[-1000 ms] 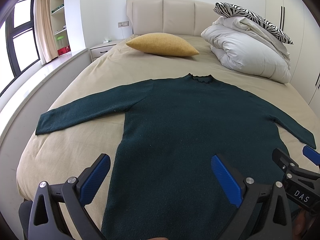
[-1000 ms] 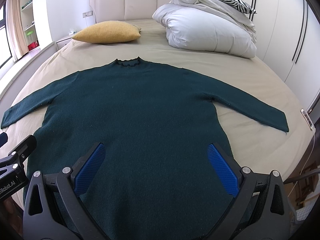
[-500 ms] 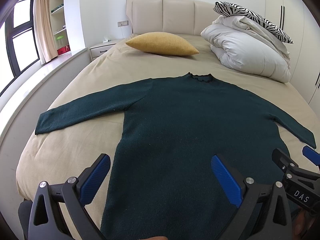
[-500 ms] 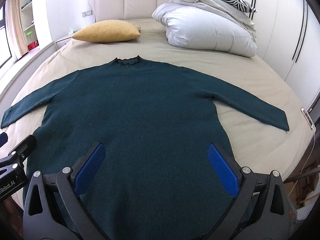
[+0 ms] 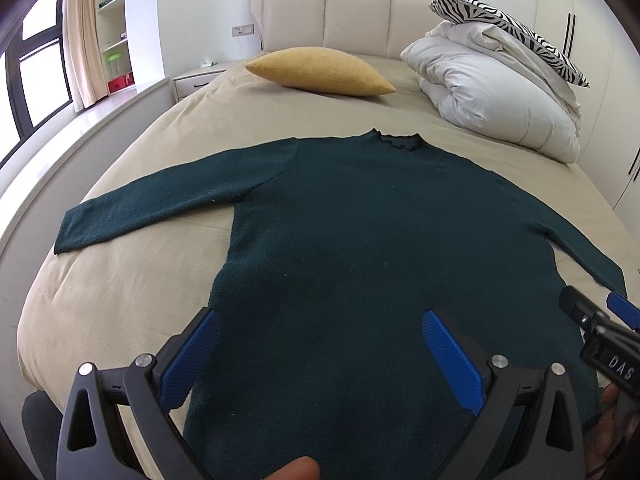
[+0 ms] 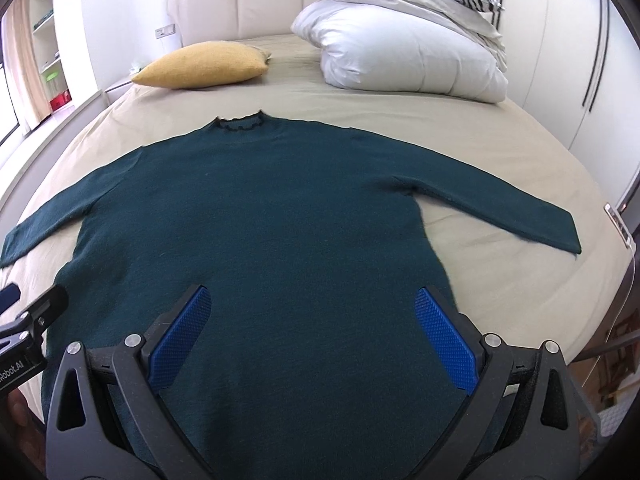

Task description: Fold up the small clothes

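A dark green long-sleeved sweater (image 5: 360, 232) (image 6: 256, 216) lies flat on the beige bed (image 5: 132, 280), collar toward the headboard and both sleeves spread out. My left gripper (image 5: 320, 348) hovers open above the sweater's lower left part, near its left side edge. My right gripper (image 6: 312, 332) hovers open above the lower right part, close to the right side edge. Neither holds anything. Each gripper shows at the edge of the other's view. The sweater's hem is hidden below the grippers.
A yellow cushion (image 5: 324, 72) (image 6: 204, 66) and a folded white duvet (image 5: 492, 92) (image 6: 408, 56) under a zebra-print pillow (image 5: 508, 24) lie near the headboard. A nightstand (image 5: 200, 78) and window ledge (image 5: 60, 136) run along the left. Wardrobe doors (image 6: 580, 60) stand on the right.
Both grippers have shifted slightly forward over the sweater and stay open. The sweater has not moved.
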Available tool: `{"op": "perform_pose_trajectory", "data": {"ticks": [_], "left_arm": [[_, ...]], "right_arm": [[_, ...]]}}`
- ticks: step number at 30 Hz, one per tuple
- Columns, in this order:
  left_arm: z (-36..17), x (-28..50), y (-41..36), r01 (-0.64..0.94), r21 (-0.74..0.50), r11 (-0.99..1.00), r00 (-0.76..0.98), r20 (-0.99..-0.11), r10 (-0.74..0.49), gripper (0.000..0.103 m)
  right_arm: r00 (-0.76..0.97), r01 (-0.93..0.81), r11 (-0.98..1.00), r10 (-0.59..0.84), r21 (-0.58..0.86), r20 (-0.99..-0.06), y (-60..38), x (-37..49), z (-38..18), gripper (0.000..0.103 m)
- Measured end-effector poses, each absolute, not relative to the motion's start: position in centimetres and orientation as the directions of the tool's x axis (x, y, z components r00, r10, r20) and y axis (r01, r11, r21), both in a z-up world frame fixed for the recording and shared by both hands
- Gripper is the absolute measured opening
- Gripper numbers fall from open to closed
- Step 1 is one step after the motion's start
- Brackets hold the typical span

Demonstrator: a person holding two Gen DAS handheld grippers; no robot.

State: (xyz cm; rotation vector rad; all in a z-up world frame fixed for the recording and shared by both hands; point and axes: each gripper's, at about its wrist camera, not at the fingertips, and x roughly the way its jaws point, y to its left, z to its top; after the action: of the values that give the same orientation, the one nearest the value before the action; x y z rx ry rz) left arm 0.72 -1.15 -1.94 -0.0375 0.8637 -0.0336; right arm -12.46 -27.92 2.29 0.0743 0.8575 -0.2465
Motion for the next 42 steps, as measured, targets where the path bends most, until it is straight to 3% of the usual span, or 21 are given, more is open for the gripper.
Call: {"op": "perform_pose_trajectory", "data": {"ticks": [5,9,13,15,17,19,23,27,29,31,34,39,42], "left_arm": [[-3.3,2.0,-1.3,0.043,-0.1,0.994,0.587,-0.803,-0.106,0.103],[-3.6,3.7,-1.1,0.057,-0.185,0.981,0.552,-0.813,-0.185,0.103],[-3.6,5.1,-0.9,0.059,-0.277,0.959,0.542,-0.798,-0.264,0.103],[-3.5,5.9,-1.1,0.079,-0.309,0.948,0.562,-0.771,-0.299,0.103],[-3.2,6.4,-1.7,0.092,-0.273,0.958,0.592,-0.758,-0.273,0.103],[-3.1,7.2,-2.5,0.105,-0.238,0.966,0.585,-0.77,-0.253,0.103],[-2.7,8.6,-3.3,0.083,-0.192,0.978,0.584,-0.785,-0.204,0.103],[-3.4,10.2,-3.0,0.071,-0.243,0.967,0.562,-0.792,-0.241,0.103],[-4.1,10.7,-2.8,0.063,-0.278,0.958,0.541,-0.798,-0.267,0.103],[-4.7,11.1,-2.6,0.06,-0.31,0.949,0.528,-0.797,-0.293,0.102],[-5.2,11.4,-2.3,0.05,-0.347,0.936,0.52,-0.792,-0.321,0.098],[-5.9,13.0,-2.1,0.06,-0.452,0.89,0.49,-0.764,-0.42,0.087],[-6.1,14.0,-2.2,0.067,-0.515,0.855,0.474,-0.737,-0.481,0.085]], "right_arm": [[0.629,0.352,0.932,-0.167,0.087,-0.759,-36.4,-12.4,2.6,0.103],[0.628,0.53,0.796,-0.138,0.291,-0.766,-47.6,-13.1,2.0,0.103],[0.632,0.649,0.659,-0.187,0.381,-0.752,-58.0,-14.8,0.5,0.1],[0.642,0.672,0.596,-0.173,0.44,-0.747,-62.2,-15.7,-0.9,0.087],[0.655,0.685,0.524,-0.139,0.506,-0.743,-66.2,-16.6,-2.8,0.081],[0.664,0.696,0.462,-0.124,0.549,-0.737,-69.4,-17.1,-4.4,0.068],[0.687,0.69,0.39,-0.088,0.61,-0.721,-73.8,-17.3,-7.1,0.06],[0.713,0.68,0.323,-0.083,0.658,-0.696,-76.6,-17.1,-8.4,0.056],[0.716,0.676,0.338,-0.09,0.655,-0.693,-77.6,-16.3,-8.7,0.046],[0.701,0.686,0.359,-0.094,0.633,-0.707,-78.4,-15.2,-8.9,0.027],[0.687,0.692,0.393,-0.101,0.605,-0.72,-78.8,-13.3,-8.0,0.009],[0.695,0.627,0.586,-0.124,0.513,-0.708,-74.1,-8.1,-3.5,0.007],[0.739,0.478,0.734,-0.04,0.482,-0.672,-67.7,-3.3,-0.3,0.007]]}}
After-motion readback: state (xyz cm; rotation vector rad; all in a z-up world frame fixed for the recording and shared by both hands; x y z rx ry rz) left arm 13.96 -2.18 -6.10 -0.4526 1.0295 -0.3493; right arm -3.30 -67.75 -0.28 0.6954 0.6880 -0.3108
